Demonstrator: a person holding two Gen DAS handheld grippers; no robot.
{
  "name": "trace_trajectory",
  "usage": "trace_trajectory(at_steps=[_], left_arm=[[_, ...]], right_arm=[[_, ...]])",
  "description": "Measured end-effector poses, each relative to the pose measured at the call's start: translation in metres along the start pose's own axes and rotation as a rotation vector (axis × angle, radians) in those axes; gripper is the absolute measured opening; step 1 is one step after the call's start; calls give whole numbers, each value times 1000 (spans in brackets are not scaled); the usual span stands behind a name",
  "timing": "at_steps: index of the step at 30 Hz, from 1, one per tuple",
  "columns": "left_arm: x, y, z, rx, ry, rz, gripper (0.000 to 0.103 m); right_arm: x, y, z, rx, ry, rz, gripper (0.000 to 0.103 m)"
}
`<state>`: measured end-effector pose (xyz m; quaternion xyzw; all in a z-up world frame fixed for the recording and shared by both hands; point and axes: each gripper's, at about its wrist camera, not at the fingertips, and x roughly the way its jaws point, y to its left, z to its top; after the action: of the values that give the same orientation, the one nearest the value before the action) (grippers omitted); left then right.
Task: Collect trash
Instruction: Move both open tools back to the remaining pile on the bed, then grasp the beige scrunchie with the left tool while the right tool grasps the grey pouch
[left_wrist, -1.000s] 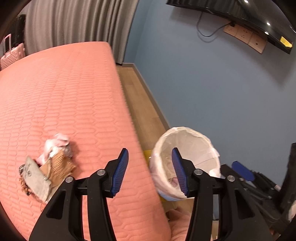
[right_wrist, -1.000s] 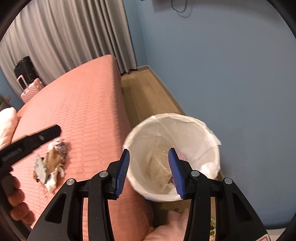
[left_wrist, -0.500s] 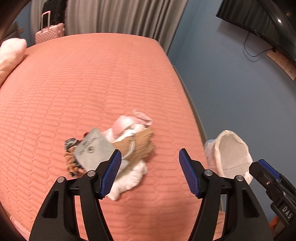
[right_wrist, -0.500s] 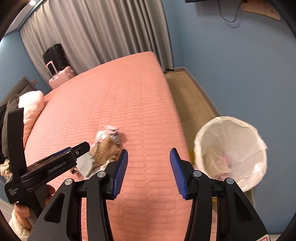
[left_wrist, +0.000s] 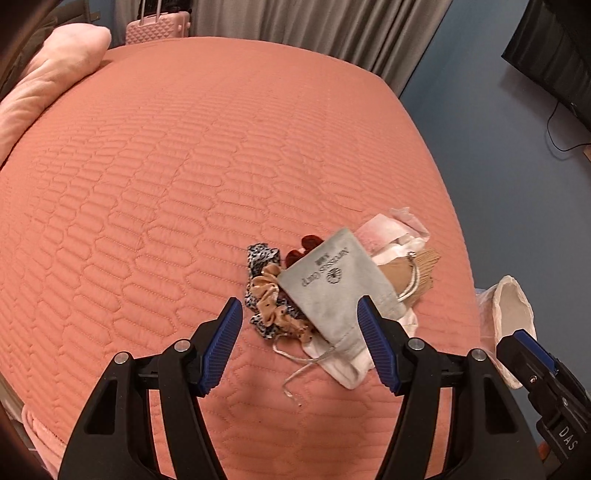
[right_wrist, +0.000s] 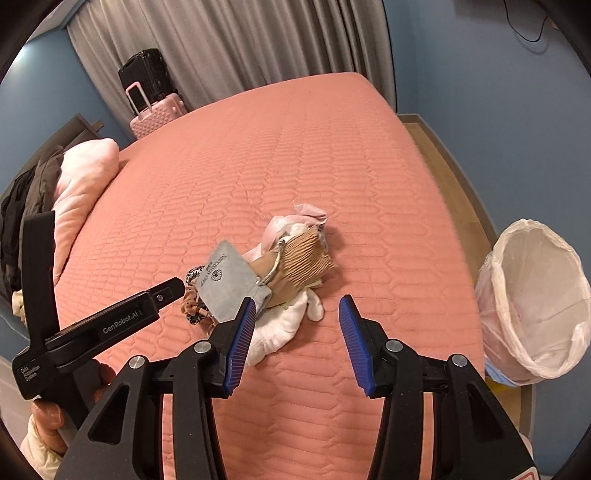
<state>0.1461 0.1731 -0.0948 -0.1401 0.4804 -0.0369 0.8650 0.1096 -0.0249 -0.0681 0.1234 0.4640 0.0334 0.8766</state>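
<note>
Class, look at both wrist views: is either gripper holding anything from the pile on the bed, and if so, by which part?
Nothing is held. The left gripper and right gripper are both open above the trash pile, with no pad pressing on anything.

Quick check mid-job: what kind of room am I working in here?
Most likely a bedroom, perhaps a hotel room: a large bed with a quilted salmon cover, a pink pillow, and suitcases by the grey curtains.

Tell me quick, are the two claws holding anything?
Left claw: open, holding nothing; its jaws have just been opening.
Right claw: open, holding nothing.
</note>
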Motion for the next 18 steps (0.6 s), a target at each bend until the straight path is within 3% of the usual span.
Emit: trace_trajectory(at_steps=[14,18], left_arm=[[40,30,3,-37,84,-16,60],[48,39,4,-63,114,-37,52]], right_arm=[[70,28,1,-27,81,7,45],[85,29,3,-25,100,10,43]])
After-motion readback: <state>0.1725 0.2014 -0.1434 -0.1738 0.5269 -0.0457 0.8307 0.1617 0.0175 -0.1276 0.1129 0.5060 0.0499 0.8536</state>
